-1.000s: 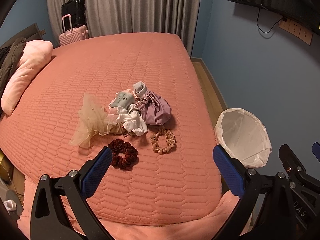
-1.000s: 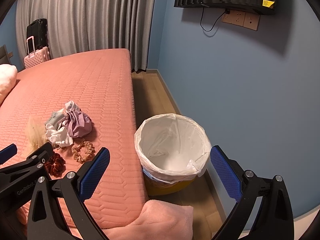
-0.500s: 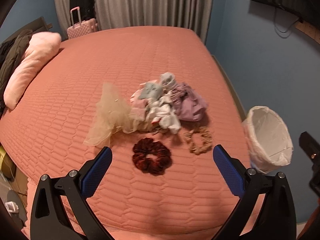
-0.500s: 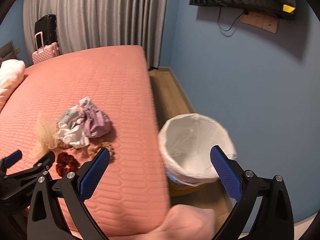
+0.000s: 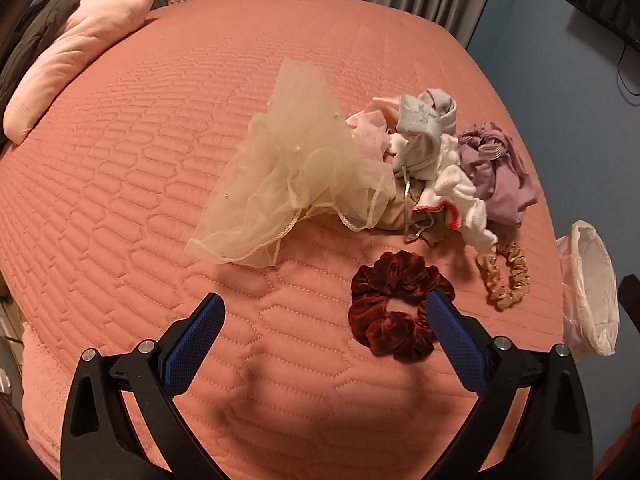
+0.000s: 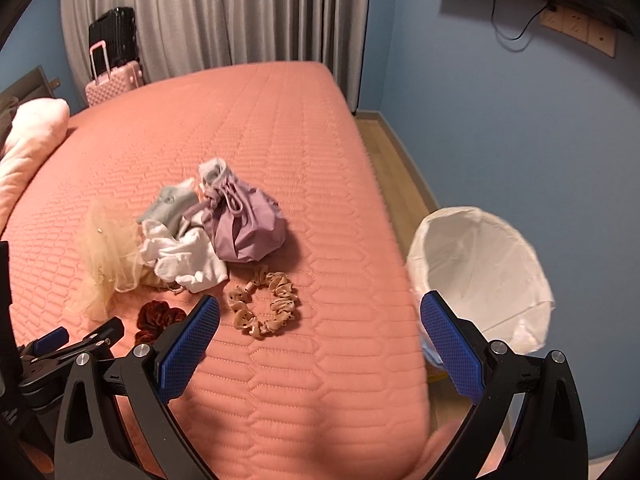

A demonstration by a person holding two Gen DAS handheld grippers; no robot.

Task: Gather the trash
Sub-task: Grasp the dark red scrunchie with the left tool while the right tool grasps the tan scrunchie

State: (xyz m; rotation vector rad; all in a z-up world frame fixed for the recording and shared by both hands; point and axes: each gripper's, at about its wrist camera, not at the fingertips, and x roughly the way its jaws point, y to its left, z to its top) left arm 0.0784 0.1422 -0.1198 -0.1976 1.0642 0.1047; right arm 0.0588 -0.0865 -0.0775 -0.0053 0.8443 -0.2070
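Observation:
A heap lies on the pink bed: a cream tulle piece (image 5: 292,184), white and grey socks (image 5: 432,160), a lilac pouch (image 5: 500,176) (image 6: 248,232). In front lie a dark red velvet scrunchie (image 5: 396,308) (image 6: 158,318) and a tan scrunchie (image 5: 504,276) (image 6: 264,306). A bin with a white liner (image 6: 480,276) (image 5: 588,292) stands on the floor right of the bed. My left gripper (image 5: 324,308) is open over the bed, its right finger against the red scrunchie. My right gripper (image 6: 320,312) is open and empty, just in front of the tan scrunchie.
A pink pillow (image 5: 76,60) and dark clothes lie at the bed's left side. A pink suitcase (image 6: 114,80) with a black case on it stands by the grey curtain. Blue wall and a strip of wood floor (image 6: 400,172) are to the right.
Both grippers have moved forward and left over the bed, closer to the heap. The red scrunchie now lies by my left gripper's right finger. Both stay open.

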